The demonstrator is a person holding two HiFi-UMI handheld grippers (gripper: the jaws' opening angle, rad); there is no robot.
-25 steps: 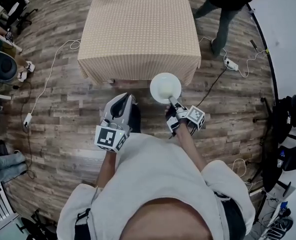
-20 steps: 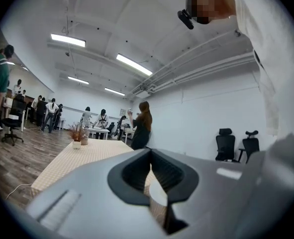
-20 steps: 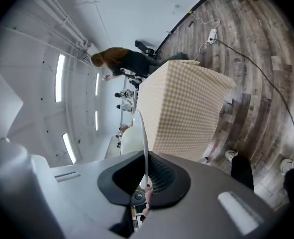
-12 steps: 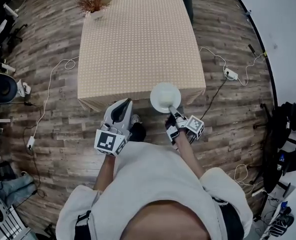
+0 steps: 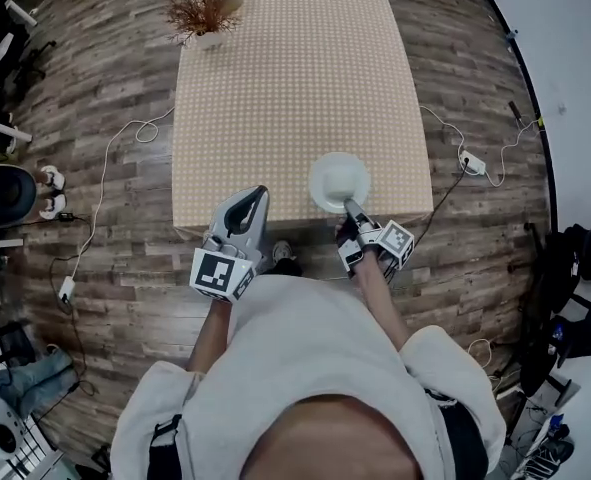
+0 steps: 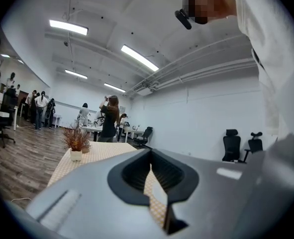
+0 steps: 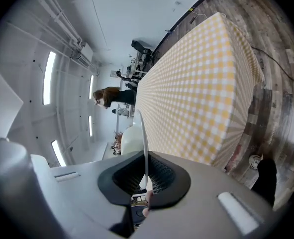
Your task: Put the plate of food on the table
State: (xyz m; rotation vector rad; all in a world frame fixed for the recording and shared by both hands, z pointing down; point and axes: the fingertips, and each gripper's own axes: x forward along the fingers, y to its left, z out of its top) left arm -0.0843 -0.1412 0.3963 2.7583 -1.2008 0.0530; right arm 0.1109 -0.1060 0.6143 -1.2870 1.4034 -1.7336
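A round white plate (image 5: 338, 181) hangs over the near edge of the table (image 5: 295, 68), which wears a yellow checked cloth. No food can be made out on it. My right gripper (image 5: 349, 206) is shut on the plate's near rim. In the right gripper view the plate (image 7: 129, 139) stands edge-on between the pads of the right gripper (image 7: 146, 176), with the table (image 7: 196, 93) beyond. My left gripper (image 5: 258, 196) is shut and empty, level at the table's near edge, left of the plate. The left gripper (image 6: 150, 171) looks along the table (image 6: 87, 156).
A potted dried plant (image 5: 203, 13) stands at the table's far left; it shows as the plant (image 6: 75, 141) in the left gripper view. Cables and a power strip (image 5: 472, 161) lie on the wooden floor to the right. An office chair (image 5: 0, 193) stands at left. Several people stand far off.
Both grippers and the plate have moved forward to the table. The plate, earlier over the floor short of the table's edge, now hangs over the cloth. The right grip is unchanged.
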